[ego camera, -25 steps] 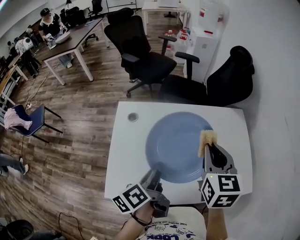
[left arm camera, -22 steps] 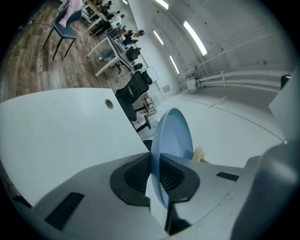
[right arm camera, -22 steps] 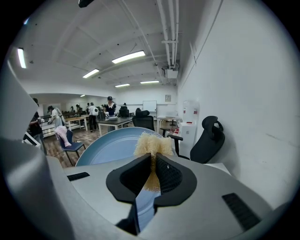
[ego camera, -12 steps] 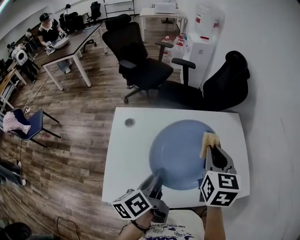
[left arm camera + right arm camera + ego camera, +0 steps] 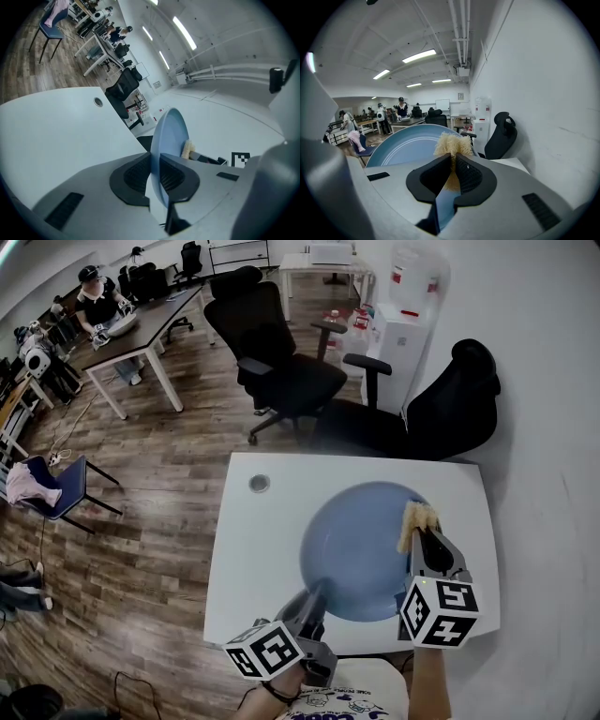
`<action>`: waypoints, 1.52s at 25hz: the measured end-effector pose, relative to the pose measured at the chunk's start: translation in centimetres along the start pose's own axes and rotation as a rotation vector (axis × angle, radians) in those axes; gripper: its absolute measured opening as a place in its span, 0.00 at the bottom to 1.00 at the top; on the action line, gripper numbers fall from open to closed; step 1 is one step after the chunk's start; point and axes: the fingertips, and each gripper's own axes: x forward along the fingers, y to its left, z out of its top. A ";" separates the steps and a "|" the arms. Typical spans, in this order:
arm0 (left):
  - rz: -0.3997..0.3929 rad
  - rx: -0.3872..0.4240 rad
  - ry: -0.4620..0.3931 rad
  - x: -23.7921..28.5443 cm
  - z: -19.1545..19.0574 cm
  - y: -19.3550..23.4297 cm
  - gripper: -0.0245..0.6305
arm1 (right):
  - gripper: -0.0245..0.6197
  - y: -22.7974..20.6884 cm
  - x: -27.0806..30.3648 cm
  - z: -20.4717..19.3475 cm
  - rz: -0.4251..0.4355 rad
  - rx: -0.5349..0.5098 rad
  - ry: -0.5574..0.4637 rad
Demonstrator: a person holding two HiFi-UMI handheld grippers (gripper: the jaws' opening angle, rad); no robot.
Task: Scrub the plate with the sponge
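my left claw (image 5: 314, 599) is clenched on the blue plate's (image 5: 361, 545) near rim; my right claw (image 5: 421, 530) grips the yellow sponge (image 5: 417, 517) against its far edge.

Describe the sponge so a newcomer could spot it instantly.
Over the white table is a blue plate. At its right rim the right gripper pinches the sponge: the only pale yellow, frayed tuft among smooth blue, white and grey surfaces.
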 end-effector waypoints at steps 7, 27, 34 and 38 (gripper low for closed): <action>-0.001 0.022 0.010 0.1 -0.2 0.0 0.08 | 0.11 0.2 0.7 -0.1 0.015 0.020 0.019; 0.011 0.082 0.024 0.3 -0.4 -0.1 0.08 | 0.11 3.9 2.7 1.3 0.095 -0.048 0.028; 0.018 0.082 0.021 0.3 -0.2 0.1 0.08 | 0.11 5.9 3.3 1.4 0.142 -0.084 0.032; 0.016 0.074 0.019 0.0 -0.2 0.4 0.08 | 0.11 7.6 3.3 1.4 0.174 -0.105 0.034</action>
